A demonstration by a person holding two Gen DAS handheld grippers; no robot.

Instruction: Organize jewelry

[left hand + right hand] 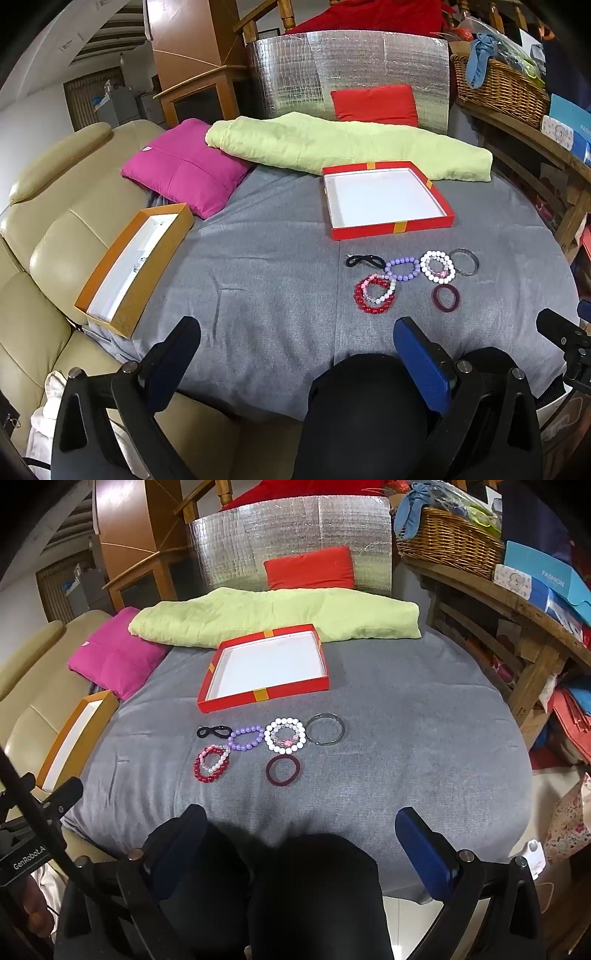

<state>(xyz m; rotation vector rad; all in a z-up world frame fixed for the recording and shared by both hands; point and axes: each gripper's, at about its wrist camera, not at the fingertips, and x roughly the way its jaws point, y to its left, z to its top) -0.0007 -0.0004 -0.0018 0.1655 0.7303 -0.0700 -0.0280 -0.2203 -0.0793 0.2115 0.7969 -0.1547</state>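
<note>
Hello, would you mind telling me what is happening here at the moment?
A person holds two grippers, left gripper and right gripper, both open and empty above a grey cloth. Bracelets and hair ties lie loose before an empty red box; nothing is sorted yet.

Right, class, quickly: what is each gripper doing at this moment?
Left gripper: open, holding nothing.
Right gripper: open, holding nothing.
</note>
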